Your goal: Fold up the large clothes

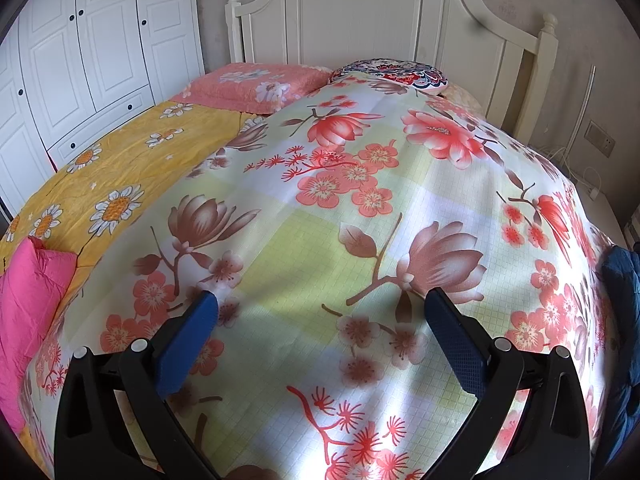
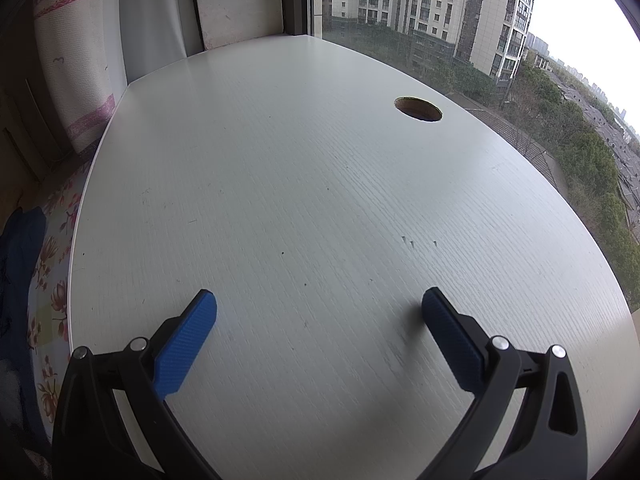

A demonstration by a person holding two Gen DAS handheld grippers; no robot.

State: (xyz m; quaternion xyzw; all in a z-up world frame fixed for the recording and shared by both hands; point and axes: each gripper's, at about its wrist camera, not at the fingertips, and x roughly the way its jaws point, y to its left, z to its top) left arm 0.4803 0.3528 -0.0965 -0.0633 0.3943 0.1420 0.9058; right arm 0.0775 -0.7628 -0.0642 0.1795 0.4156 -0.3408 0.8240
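Bedding fills the left wrist view: a pale floral sheet (image 1: pixel 340 208) with red and brown blossoms lies spread flat over most of the bed, overlapping a yellow daisy-print cover (image 1: pixel 120 172) on its left side; a pink pillow (image 1: pixel 256 84) and a round patterned cushion (image 1: pixel 396 74) sit at the far end against the white headboard (image 1: pixel 360 12); white wardrobe doors (image 1: pixel 92 40) stand beyond the bed's left side. The left gripper (image 1: pixel 320 304) is poised over the near part of the floral sheet with its blue-padded fingers (image 1: pixel 188 344) spread wide, nothing between them. Two garments lie at opposite edges of the bed: a pink garment (image 1: pixel 32 300) bunched on the left near corner, partly over the yellow cover, and a dark blue garment (image 1: pixel 624 308) on the right edge, mostly cut off by the frame; neither touches the gripper. The right gripper (image 2: pixel 320 304) points away from the bed, over a white wood-grain desk (image 2: pixel 300 200) with a round cable hole (image 2: pixel 418 109); its fingers (image 2: pixel 452 344) are likewise spread wide and hold nothing; a window (image 2: pixel 440 20) behind the desk shows apartment towers; the dark blue garment (image 2: pixel 20 280) appears at this view's left edge, on the floral sheet (image 2: pixel 52 280) beside the desk.
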